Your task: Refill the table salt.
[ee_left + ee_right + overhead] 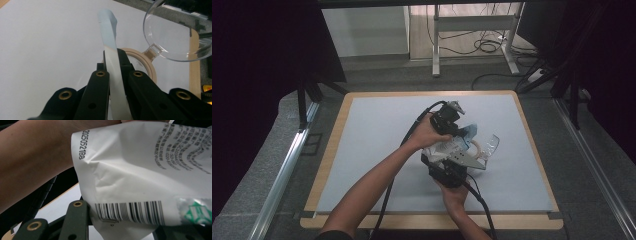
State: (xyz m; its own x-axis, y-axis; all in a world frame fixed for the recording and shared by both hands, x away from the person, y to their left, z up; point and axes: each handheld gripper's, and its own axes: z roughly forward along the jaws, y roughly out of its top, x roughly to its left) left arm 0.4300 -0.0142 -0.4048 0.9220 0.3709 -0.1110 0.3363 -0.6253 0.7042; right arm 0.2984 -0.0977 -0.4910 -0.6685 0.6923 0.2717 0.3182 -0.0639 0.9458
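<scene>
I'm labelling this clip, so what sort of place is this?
Probably a lab or recording workspace: a table with a plain grey mat, black curtains on both sides, and loose cables on the floor behind.

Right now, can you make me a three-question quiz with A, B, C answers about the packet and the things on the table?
1. Where is the clear lid?
A. Just beyond the packet, hinged to a tan ring
B. On the floor
C. At the table's near left corner

2. What colour is the mat on the table?
A. Red
B. Pale grey
C. Green

3. What is the left gripper doing?
A. Hanging open
B. Shut on the packet's edge
C. Lying on the mat

Answers:
1 A, the left gripper view shows the lid joined to the ring past the jaws.
2 B, the high view shows a pale grey sheet.
3 B, its jaws pinch the packet's thin edge.
</scene>
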